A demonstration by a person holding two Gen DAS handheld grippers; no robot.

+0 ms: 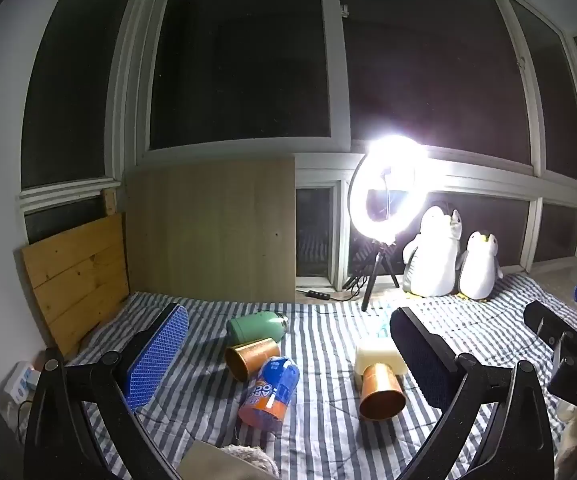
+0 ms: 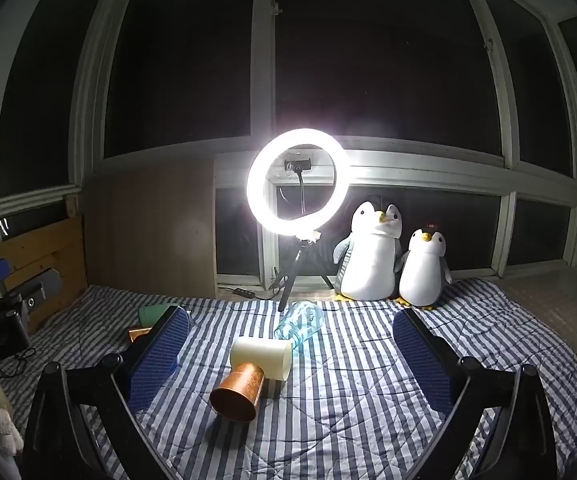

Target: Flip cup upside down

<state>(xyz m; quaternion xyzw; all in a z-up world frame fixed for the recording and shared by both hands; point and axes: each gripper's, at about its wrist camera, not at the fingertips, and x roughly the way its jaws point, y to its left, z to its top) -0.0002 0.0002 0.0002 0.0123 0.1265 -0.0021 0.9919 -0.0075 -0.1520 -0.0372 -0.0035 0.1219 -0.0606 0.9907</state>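
Gaping wide and empty, the right gripper (image 2: 288, 356) and left gripper (image 1: 288, 356) risk nudging the copper cup (image 2: 237, 397) (on its side just ahead of the right one, touching the cream cup (image 2: 263, 355)) into rolling across the soft striped quilt (image 2: 368, 400).

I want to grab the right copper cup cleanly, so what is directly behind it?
Behind the copper cup lies a cream cup on its side, touching its base. Beyond that lies a clear jar. The contact area itself is hidden.
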